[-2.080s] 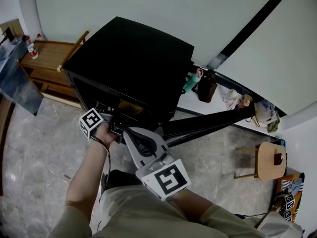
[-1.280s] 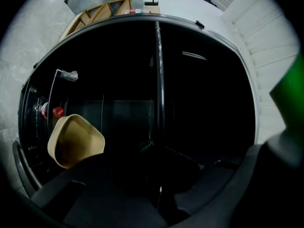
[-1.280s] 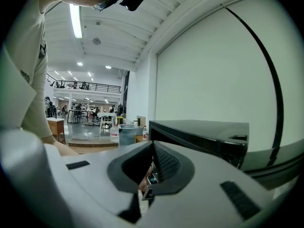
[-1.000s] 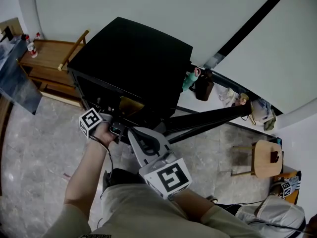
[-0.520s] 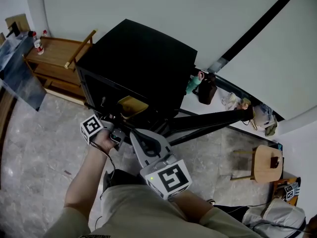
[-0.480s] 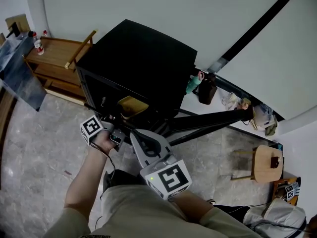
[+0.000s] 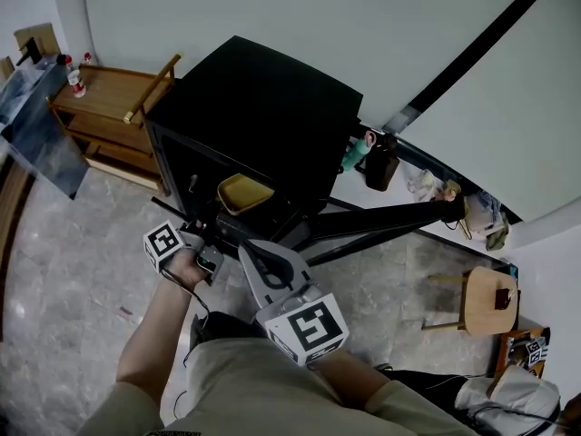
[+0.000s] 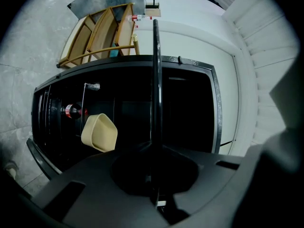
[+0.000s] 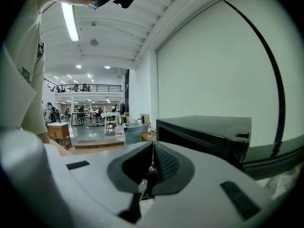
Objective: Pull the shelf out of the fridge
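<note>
The pull looks under way: the left gripper (image 8: 155, 152) pinches the front edge of the thin black flat shelf (image 8: 155, 70) (a pale yellow plastic tub (image 7: 243, 193) rides on it), partly out of the boxy black fridge (image 7: 263, 107), while the right gripper (image 9: 151, 167) is closed and empty; next comes a level draw outward.

Grey right hand-held gripper (image 7: 245, 246), beige sleeve (image 7: 413, 396)

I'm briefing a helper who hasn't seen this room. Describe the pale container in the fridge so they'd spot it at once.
Find the black fridge beside the white wall, its front open. The container sits inside that dark opening. It is a pale yellow open tub, the only light thing there; the bottle near it is dark with red on it.
</note>
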A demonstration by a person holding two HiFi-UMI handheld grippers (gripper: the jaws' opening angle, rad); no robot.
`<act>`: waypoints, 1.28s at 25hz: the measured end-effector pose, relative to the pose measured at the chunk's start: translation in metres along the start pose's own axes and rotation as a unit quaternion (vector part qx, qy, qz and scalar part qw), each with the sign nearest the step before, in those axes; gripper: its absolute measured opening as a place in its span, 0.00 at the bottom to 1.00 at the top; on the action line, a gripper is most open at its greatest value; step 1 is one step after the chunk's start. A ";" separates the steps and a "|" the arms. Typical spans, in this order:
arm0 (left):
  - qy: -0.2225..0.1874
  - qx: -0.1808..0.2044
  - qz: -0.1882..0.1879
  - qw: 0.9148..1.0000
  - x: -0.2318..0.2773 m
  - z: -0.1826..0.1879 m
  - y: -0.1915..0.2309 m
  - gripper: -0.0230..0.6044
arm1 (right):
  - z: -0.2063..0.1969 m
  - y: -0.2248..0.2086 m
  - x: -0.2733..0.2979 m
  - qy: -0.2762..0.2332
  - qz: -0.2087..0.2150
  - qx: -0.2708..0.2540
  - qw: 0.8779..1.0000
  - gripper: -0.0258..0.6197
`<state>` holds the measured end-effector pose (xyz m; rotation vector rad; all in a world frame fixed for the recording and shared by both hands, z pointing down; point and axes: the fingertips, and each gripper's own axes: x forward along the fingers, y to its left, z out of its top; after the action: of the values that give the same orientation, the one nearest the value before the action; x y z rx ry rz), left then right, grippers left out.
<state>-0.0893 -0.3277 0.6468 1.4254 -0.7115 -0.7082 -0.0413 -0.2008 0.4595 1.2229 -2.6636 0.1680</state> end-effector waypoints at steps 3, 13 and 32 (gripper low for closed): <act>0.000 -0.001 -0.002 1.000 -0.010 -0.001 0.001 0.05 | 0.004 0.001 -0.002 0.006 0.003 0.003 1.000 0.04; 0.008 -0.006 -0.011 1.000 -0.047 -0.005 -0.005 0.05 | 0.016 0.013 -0.005 0.031 0.022 0.007 0.999 0.04; -0.027 -0.003 -0.016 0.999 -0.164 -0.011 -0.031 0.05 | 0.025 0.065 -0.019 0.053 0.077 0.008 0.996 0.04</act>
<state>-0.1813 -0.1925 0.6139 1.4191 -0.7296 -0.7767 -0.0821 -0.1494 0.4294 0.9845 -2.6667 0.2698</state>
